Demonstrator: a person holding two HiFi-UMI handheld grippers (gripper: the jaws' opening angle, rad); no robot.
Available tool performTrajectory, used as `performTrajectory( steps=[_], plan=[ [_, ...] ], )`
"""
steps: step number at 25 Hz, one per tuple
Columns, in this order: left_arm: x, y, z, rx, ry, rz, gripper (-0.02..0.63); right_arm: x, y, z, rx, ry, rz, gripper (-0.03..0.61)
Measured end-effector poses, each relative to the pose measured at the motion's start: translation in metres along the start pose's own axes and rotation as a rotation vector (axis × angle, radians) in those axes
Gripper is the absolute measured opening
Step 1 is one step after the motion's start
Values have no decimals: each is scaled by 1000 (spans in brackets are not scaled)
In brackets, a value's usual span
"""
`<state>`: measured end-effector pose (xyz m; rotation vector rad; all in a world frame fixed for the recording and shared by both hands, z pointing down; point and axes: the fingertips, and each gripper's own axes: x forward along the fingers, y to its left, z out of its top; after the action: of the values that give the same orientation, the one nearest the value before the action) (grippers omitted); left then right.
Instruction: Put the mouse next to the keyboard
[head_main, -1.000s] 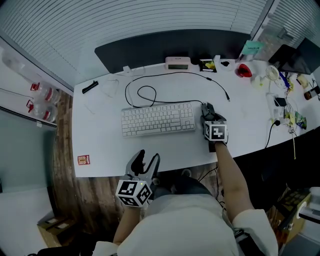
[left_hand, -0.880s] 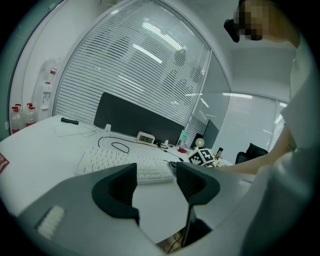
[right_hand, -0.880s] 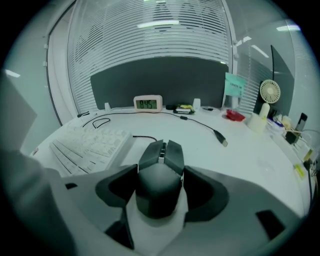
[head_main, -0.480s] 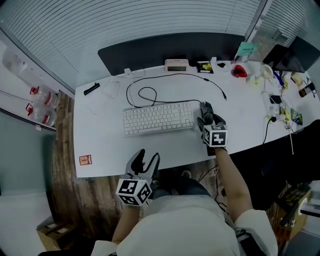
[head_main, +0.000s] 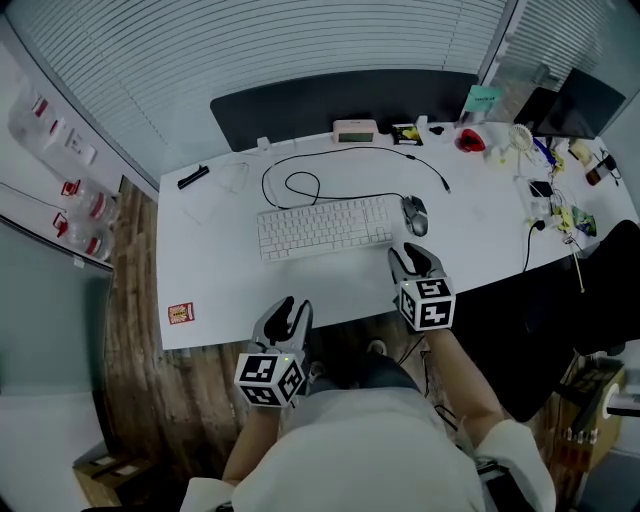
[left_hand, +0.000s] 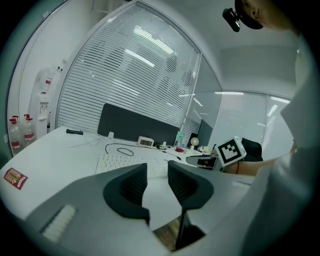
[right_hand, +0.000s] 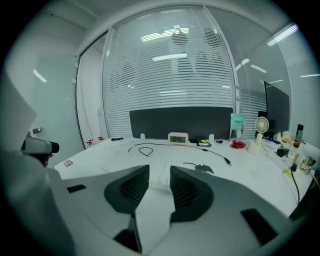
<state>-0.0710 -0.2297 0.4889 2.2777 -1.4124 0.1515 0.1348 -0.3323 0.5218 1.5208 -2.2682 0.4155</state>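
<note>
The dark grey mouse (head_main: 415, 213) lies on the white desk (head_main: 220, 285), just off the right end of the white keyboard (head_main: 325, 227), and nothing is touching it. My right gripper (head_main: 410, 262) hovers near the desk's front edge, pulled back from the mouse (right_hand: 204, 169). Its jaws have just been closing and stand a little apart with nothing between them. My left gripper (head_main: 285, 318) is at the front edge, left of the right one. Its jaws have also just been closing, and the narrow gap between them is empty. The left gripper view shows the keyboard (left_hand: 120, 161) ahead.
The keyboard's black cable (head_main: 300, 185) loops behind it. A small clock (head_main: 354, 130) stands at the back by a dark partition (head_main: 330, 100). A black marker (head_main: 193, 177) lies at the back left. Clutter and a small fan (head_main: 518, 136) fill the right end.
My right gripper has let go of the mouse and drawn back toward the person, rising off the desk. The mouse stays beside the keyboard. Both grippers' jaws are narrower than before.
</note>
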Motion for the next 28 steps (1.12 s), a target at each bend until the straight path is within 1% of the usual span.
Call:
performTrajectory(
  steps=[6,10,14,16,20,25,28],
  plan=[
    [-28,8,0,14,-14,1,83,-43,55,8,-31,-64,26,57],
    [-47,13,-1,19,-27,-3,49,-66,90,7,-25,-96,53,40],
    [-65,16,-2,20,-44,-18,21,-87,121,4,-6,-128,78,5],
    [-72,17,-2,22,-52,-33,11,-95,135,3,3,-144,97,3],
    [-83,20,-2,29,-62,-52,11,-106,158,3,-9,-168,120,3],
    [-90,22,-2,28,-67,-65,11,-110,175,6,-15,-189,146,2],
    [-92,25,-3,26,-66,-76,11,-111,181,9,-19,-207,147,2]
  ],
)
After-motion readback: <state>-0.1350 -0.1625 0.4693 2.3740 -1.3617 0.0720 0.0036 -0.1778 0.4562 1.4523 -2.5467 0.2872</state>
